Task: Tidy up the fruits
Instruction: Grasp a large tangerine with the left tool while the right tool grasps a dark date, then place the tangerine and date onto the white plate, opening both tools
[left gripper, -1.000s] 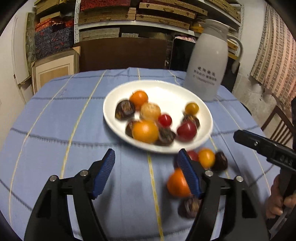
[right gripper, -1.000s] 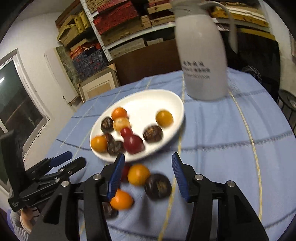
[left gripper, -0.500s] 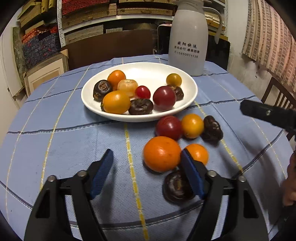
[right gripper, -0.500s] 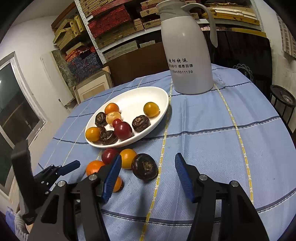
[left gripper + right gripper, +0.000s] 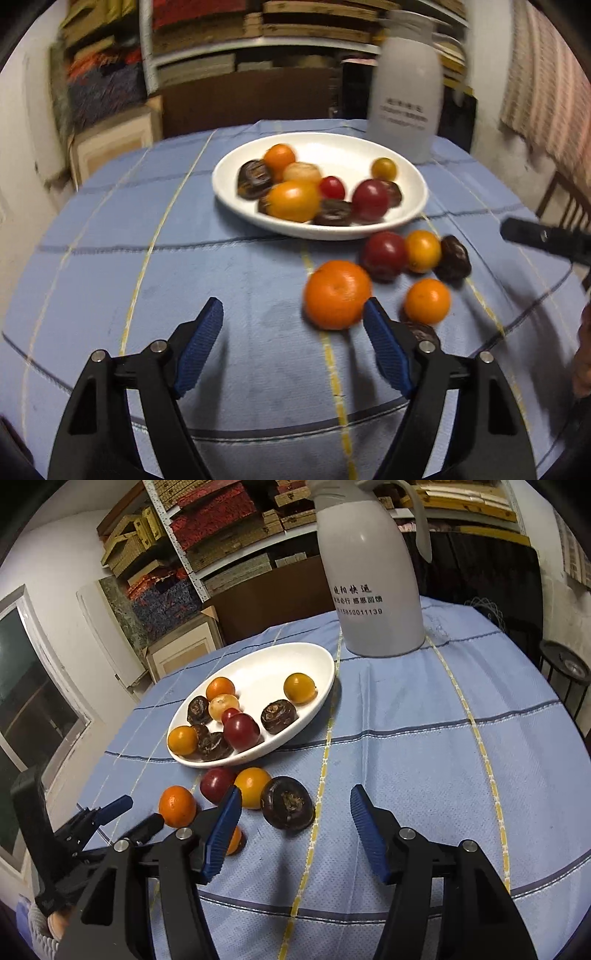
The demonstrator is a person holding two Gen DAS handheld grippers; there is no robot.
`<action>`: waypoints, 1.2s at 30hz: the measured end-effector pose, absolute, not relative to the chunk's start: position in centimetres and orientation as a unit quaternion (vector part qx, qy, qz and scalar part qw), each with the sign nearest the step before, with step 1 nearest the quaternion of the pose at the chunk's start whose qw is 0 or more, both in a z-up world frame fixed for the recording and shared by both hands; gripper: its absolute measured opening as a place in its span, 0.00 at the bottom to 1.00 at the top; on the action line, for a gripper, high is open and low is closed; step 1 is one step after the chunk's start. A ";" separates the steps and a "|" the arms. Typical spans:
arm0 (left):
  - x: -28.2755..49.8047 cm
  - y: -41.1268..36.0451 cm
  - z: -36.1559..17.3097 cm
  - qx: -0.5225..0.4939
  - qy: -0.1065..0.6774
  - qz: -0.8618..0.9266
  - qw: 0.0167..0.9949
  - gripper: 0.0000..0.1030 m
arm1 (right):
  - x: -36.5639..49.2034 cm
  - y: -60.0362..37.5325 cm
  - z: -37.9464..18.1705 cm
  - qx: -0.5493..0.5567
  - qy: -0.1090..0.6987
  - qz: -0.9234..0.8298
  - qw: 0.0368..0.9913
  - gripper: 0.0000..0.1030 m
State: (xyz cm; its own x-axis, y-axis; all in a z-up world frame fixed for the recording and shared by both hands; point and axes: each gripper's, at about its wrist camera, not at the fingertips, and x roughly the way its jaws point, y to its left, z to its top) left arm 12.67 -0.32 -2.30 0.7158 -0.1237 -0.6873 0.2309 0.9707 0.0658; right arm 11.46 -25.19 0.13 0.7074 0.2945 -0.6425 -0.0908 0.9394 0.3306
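Both tongs are spread wide and pinch nothing: the left tongs [image 5: 293,341] hover low over the surface [image 5: 229,288] with the big orange [image 5: 337,294] just inside the right pad, and the right tongs [image 5: 295,827] sit before a dark fruit [image 5: 287,803].

On the white plate [image 5: 258,672] I count nine fruits: three orange-yellow, one pale, two red and three dark, one of the dark ones mostly tucked behind its neighbours. Loose on the cloth near the plate lie six more: the big orange, a small orange [image 5: 427,301], a red one [image 5: 384,254], a yellow one [image 5: 423,250], the dark fruit, and another dark one [image 5: 421,332] largely hidden behind the left tongs. The left view is smeared by blur.

A white jug [image 5: 371,572] stands behind the plate, its top cut off.
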 end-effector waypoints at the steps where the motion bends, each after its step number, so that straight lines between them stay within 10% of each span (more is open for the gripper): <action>1: 12.7 -0.8 -2.3 0.084 0.361 -0.094 0.924 0.71 | 11.4 -25.1 0.2 0.137 0.366 0.106 0.914 0.60; 12: 14.6 -3.2 -3.8 0.060 0.404 -0.195 0.892 0.42 | 12.2 -24.0 -1.1 0.115 0.389 0.111 0.907 0.60; 36: 14.0 -0.9 -3.7 0.072 0.400 -0.126 0.905 0.40 | 14.1 -20.8 -3.1 0.044 0.412 0.111 0.903 0.54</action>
State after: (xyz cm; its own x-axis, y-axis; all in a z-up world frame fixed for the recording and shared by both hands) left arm 14.04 -0.86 -3.73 0.6481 -0.1702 -0.7423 0.2851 0.9581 0.0292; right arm 14.14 -20.81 -3.07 0.6360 0.2372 -0.7344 -0.1646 0.9714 0.1712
